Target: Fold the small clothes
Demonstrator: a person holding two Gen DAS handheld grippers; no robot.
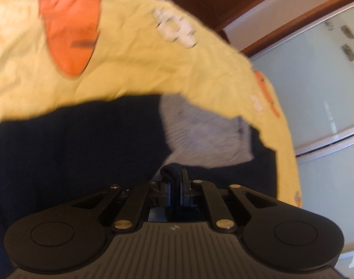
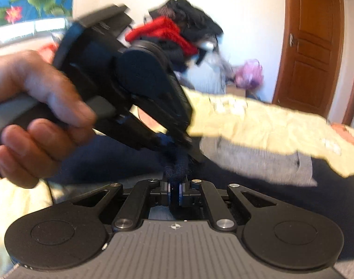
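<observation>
The left claw (image 1: pixel 174 187) is pinched tight, its jaws nearly meeting on a bunched fold of navy garment (image 1: pixel 84 153). The right claw (image 2: pixel 174 189) is clamped the same way on the same dark cloth. The person's left hand (image 2: pixel 35 114) wraps its claw's handle — tilted downward, blurred, just beside the right claw.

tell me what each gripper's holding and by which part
Both the left gripper and right gripper are shut on the navy garment, each pinching a bunched fold of its edge, close together.
</observation>
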